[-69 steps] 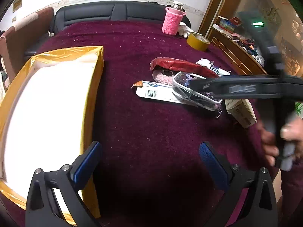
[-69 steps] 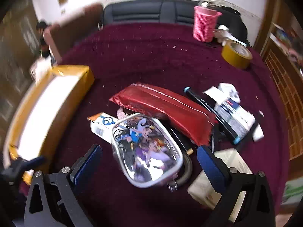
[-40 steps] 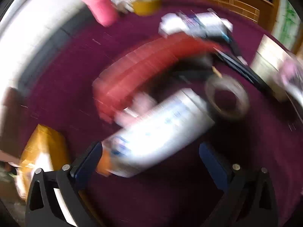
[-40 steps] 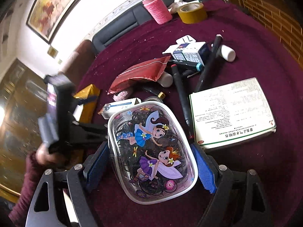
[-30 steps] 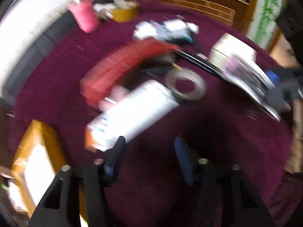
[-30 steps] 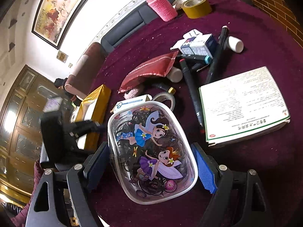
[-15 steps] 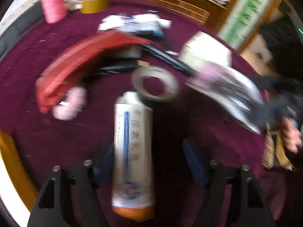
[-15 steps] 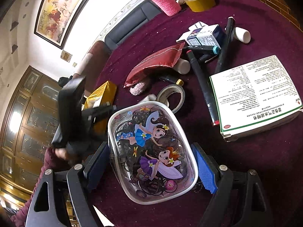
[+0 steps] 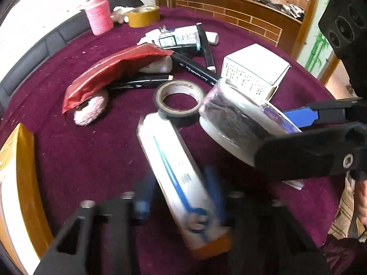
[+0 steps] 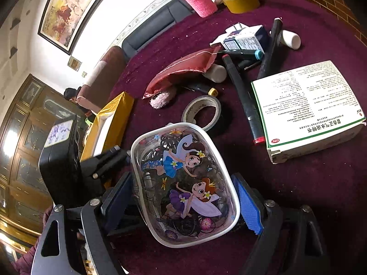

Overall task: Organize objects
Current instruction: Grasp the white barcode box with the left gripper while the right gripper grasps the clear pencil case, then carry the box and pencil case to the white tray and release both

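My right gripper point(image 10: 183, 197) is shut on a clear fairy-print box of hair ties point(image 10: 183, 181) and holds it above the maroon table point(image 10: 321, 194). The box also shows in the left wrist view point(image 9: 238, 126), at the right. My left gripper point(image 9: 181, 197) has its blurred blue pads on both sides of a long white box with a blue stripe and orange end point(image 9: 176, 178). The long box's far end lies by a roll of tape point(image 9: 179, 98).
A red pouch point(image 9: 114, 68), a pink fluffy item point(image 9: 91, 110), black markers point(image 9: 195, 71), a white medicine box point(image 10: 307, 107), a blue-and-white carton point(image 9: 179, 39), a pink cup point(image 9: 98, 20) and yellow tape point(image 9: 143, 16) lie on the table. An open yellow box point(image 9: 16, 183) stands at the left.
My left gripper has swung to the long white box and closed its jaws around it. My right gripper has lifted the fairy-print box and keeps holding it.
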Demonstrator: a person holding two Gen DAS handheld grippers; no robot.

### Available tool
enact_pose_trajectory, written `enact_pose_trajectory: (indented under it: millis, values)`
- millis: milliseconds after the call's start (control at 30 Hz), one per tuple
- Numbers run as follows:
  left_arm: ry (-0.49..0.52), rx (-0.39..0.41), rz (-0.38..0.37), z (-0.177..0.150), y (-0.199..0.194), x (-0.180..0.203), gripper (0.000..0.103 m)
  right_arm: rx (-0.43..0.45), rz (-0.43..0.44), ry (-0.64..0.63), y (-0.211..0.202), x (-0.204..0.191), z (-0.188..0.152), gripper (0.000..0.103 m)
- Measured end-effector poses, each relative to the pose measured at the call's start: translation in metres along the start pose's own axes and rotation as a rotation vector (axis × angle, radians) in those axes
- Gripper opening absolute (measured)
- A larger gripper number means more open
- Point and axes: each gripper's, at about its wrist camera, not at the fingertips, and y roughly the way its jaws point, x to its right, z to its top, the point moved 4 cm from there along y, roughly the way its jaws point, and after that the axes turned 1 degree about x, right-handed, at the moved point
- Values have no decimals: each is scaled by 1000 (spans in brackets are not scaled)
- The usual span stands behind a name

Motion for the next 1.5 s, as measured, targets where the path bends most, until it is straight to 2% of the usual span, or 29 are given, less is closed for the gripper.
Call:
enact_pose_trajectory:
  millis: [33,67,233,467,667,867,933,1033,1133,1267,1500]
  values:
    - [-24,5,-24,-2,-2,0,14,2,-1,-6,-1,-2,-1,89]
    - [-65,9,-61,-6,-7,-4,9,6,-3,-13,-3,-4,-2,89]
    - [-171,73,-99,-19,-40,-20,9,18,-10,-49,-10,-19,-6,89]
    - [-300,223,-58,-34,-111,-72,9,20,29,-81,-7,-50,-3,88]
    - [-397,237,53,-49,-138,-134,9,-23,107,-106,9,-93,10,89]
    - [-516,207,115,-60,-136,-204,9,-74,195,-151,52,-161,42,89]
    - [-534,199,160,-62,-133,-224,9,-94,222,-142,73,-180,52,89]
    - [-575,179,165,-62,-125,-249,9,-126,240,-113,110,-205,67,89]
    - [-600,153,196,-62,-111,-270,9,-151,213,-85,149,-221,78,89]
    - [-652,132,180,-66,-92,-292,9,-165,165,-41,194,-227,88,89]
    - [-702,106,164,-76,-67,-312,9,-167,77,-3,238,-218,101,89]
